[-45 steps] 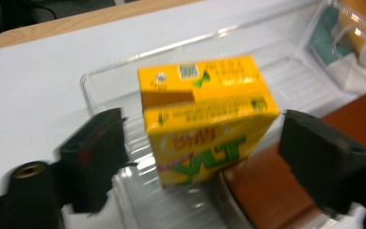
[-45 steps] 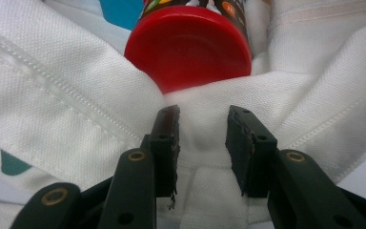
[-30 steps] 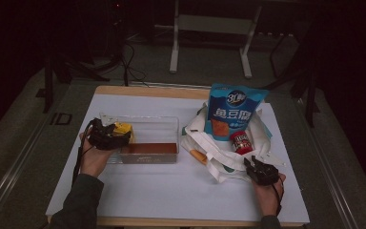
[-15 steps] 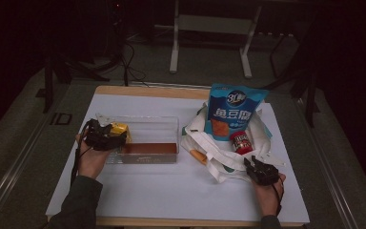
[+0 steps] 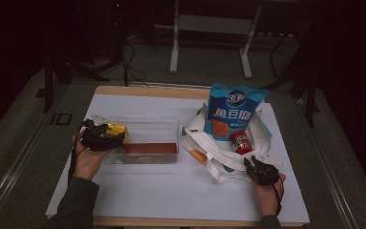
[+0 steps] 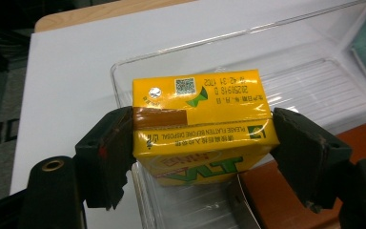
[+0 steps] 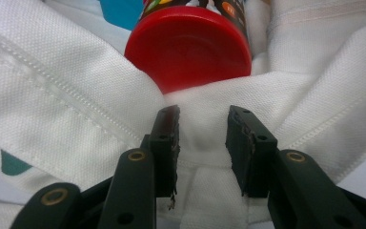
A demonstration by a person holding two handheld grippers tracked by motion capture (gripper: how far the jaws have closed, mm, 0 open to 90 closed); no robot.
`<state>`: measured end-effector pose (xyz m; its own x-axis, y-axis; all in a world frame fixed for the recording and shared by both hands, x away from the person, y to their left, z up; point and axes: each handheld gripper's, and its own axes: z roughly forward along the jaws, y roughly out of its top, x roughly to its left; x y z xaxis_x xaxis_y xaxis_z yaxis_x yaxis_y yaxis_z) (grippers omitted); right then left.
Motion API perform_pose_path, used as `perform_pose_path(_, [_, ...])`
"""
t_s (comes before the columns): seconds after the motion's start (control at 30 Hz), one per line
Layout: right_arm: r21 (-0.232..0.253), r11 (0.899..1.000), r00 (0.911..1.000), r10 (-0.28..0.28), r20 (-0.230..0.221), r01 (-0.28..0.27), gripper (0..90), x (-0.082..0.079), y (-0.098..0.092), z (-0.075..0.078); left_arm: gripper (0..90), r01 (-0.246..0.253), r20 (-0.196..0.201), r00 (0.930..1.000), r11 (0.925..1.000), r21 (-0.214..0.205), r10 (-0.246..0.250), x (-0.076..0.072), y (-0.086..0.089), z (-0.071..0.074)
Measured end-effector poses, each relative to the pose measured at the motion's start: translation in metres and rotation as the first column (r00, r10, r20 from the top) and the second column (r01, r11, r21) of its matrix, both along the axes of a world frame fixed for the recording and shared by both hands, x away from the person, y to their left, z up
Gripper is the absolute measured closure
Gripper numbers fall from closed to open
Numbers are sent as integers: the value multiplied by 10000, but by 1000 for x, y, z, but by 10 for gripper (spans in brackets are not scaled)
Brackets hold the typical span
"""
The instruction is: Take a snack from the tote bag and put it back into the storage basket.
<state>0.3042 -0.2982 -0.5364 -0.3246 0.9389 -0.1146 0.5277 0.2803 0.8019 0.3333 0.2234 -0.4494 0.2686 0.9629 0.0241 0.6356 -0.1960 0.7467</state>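
Observation:
My left gripper (image 5: pixel 113 135) (image 6: pixel 202 150) is shut on a yellow drink carton (image 5: pixel 116 129) (image 6: pixel 202 114), one jaw on each narrow side. It holds the carton over the left end of a clear plastic tray (image 5: pixel 147 122) (image 6: pixel 314 81). A flat brown item (image 5: pixel 148 148) (image 6: pixel 286 191) lies along the tray's near side. My right gripper (image 5: pixel 255 165) (image 7: pixel 202 129) is shut on a bunched fold of a white cloth bag (image 5: pixel 219 167) (image 7: pixel 52 95) at its near edge. Just beyond the jaws, a red-capped can (image 5: pixel 241 142) (image 7: pixel 190 47) lies in the bag.
A blue snack pouch (image 5: pixel 233 112) stands in the bag at the back. The white table top (image 5: pixel 171 191) has bare room in front of the tray and bag. Beyond the table's far edge are stand legs and cables on the floor.
The left gripper with the carton has edged slightly to the left over the tray's end. The right gripper has kept still on the bag.

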Motion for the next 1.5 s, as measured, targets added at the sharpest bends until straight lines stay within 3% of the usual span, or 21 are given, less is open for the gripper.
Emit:
perform_pose_path(0.13, [-1,10000,10000,8,2,-8,645,0,0,0,226,311,210,9993,9992,-269,-305,-1,3,4])
perform_pose_path(0.3, [-5,10000,10000,17,-1,-17,645,0,0,0,200,583,168,9982,9983,72,-584,0,3,10])
perform_pose_path(0.47, [-35,10000,10000,-34,16,35,639,0,1,0,181,610,349,9975,9981,13,-610,0,4,16])
perform_pose_path(0.6, [-178,9998,9999,-126,96,128,622,-1,2,0,166,721,826,9940,9974,-61,-714,-3,2,21])
perform_pose_path(0.83, [51,9999,9999,-90,-101,91,615,1,0,1,150,1136,1053,9879,9935,82,-1138,-3,-4,30])
perform_pose_path(0.97, [109,9999,9976,95,-688,-87,607,6,-3,6,144,1475,1109,9828,9890,107,-1478,-4,-9,34])
perform_pose_path(1.2, [-229,9995,9892,164,-1456,-199,605,14,0,15,163,1834,1135,9760,9825,320,-1859,-6,-19,33])
perform_pose_path(1.33, [-248,9992,9859,266,-1652,-311,606,16,-1,17,266,2110,1358,9676,9771,278,-2128,-8,-23,34])
perform_pose_path(1.5, [-113,9996,9827,221,-1841,-246,605,19,-1,18,353,2655,1487,9512,9627,529,-2705,-11,-36,34])
